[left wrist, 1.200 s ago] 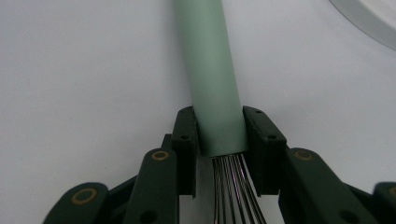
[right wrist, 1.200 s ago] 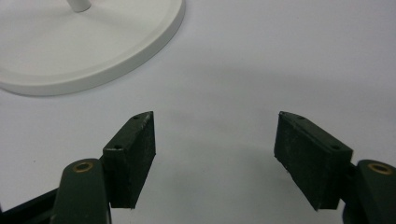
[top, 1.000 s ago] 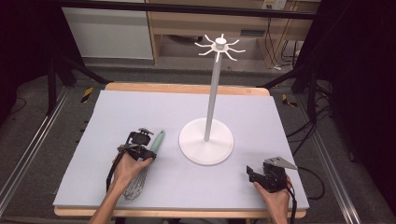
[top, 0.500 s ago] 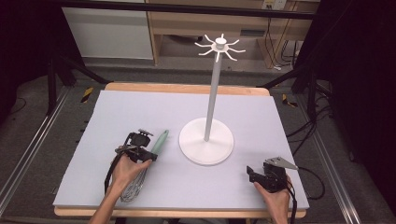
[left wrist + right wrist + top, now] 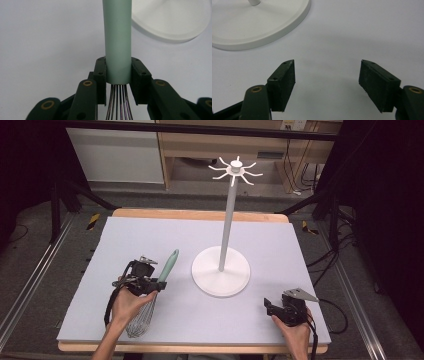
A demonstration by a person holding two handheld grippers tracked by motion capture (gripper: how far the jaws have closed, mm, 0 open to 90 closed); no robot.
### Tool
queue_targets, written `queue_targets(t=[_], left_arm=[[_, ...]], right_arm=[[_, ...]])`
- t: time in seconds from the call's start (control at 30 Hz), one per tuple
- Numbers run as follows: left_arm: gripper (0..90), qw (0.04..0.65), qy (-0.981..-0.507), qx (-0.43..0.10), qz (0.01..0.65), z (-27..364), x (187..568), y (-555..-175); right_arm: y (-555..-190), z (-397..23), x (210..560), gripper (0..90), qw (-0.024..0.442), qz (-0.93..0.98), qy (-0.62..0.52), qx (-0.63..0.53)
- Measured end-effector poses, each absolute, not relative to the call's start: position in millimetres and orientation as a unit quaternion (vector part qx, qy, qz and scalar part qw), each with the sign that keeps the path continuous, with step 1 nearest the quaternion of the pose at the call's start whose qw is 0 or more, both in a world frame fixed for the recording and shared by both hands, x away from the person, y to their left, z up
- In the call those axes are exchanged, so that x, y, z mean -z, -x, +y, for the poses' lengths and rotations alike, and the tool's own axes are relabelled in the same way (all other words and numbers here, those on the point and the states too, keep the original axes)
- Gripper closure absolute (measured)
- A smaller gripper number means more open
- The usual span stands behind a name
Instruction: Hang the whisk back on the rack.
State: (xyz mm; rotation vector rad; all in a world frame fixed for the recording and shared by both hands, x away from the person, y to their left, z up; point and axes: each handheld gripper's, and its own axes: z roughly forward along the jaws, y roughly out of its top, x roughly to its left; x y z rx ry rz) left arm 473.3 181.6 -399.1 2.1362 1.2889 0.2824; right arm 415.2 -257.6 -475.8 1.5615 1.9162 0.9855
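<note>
Your left tongs (image 5: 159, 286) are clamped on the whisk (image 5: 152, 301) at the base of its pale green handle, lower left of the high view. The handle runs up and to the right toward the white hook stand (image 5: 221, 270); the wires trail back under your hand onto the bench (image 5: 125, 237). Your right tongs (image 5: 268, 305), lower right, gape wide and hold nothing. I'd judge the left hand nearer for any hanging. No readable writing anywhere.

I note the whisk handle (image 5: 118, 42) as smooth matt pale-green plastic, its wires (image 5: 117, 102) thin shiny metal. Left gripper (image 5: 118, 81) and right gripper (image 5: 327, 82) pads: matt black, faintly grained. Stand base (image 5: 259, 22) smooth satin white. Table edge (image 5: 200, 214) light wood under a matt grey sheet (image 5: 125, 240).
</note>
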Motion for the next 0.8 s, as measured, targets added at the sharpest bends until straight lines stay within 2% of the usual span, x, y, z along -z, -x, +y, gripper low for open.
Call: queue_targets(t=[0.3, 0.8], left_arm=[[69.0, 0.352, -0.801, -0.131, 0.466, 183.9, 380.9, -464.4], [68.9, 0.459, -0.756, -0.190, 0.426, 183.2, 361.8, -455.6]], right_arm=[[-414.7, -257.7, 475.2, 29.5, 0.241, 0.696, -0.571, -0.362], [-413.4, -257.9, 475.6, 24.5, 0.263, 0.687, -0.568, -0.369]])
